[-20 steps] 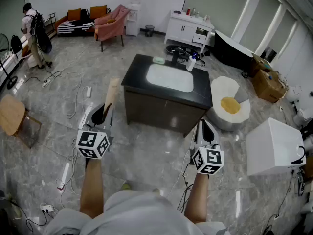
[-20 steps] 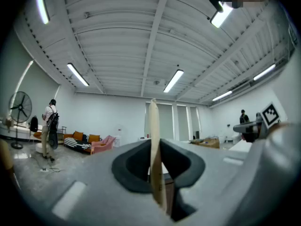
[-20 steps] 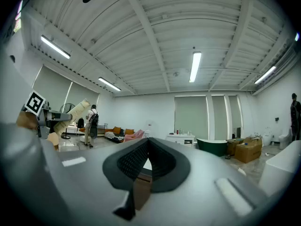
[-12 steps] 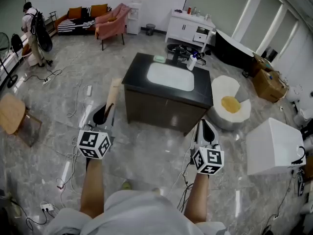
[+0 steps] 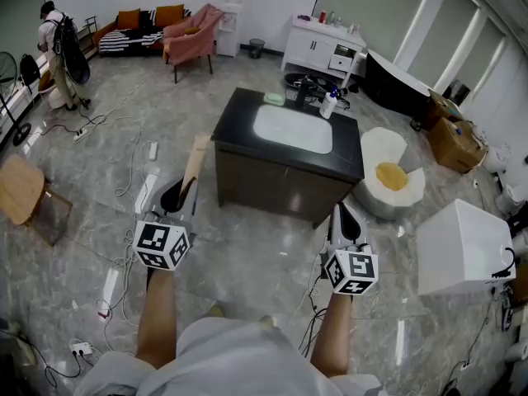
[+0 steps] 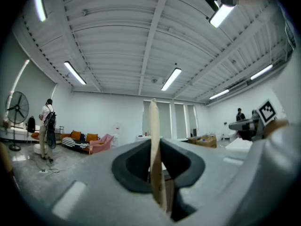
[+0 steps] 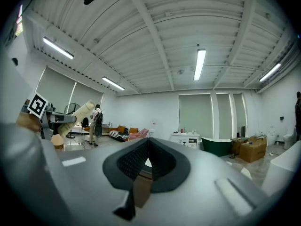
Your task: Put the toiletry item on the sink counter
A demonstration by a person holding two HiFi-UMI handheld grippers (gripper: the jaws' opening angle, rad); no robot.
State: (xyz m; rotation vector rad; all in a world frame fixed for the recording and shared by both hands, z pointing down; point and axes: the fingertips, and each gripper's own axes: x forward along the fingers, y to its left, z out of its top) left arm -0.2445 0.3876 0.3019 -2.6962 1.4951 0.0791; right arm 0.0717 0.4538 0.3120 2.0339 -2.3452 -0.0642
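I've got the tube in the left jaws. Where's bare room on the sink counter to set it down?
For the tube, the sink counter is bare left of the basin, right of it, and in a narrow strip along the near edge. The back edge is crowded: a green item, the faucet and a white bottle.

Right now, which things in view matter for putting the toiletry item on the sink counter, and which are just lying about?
In the job: cream tube, clamped in the left gripper; sink counter.
Just lying about: toilet; white box; wooden stool; pink armchair; cardboard boxes.
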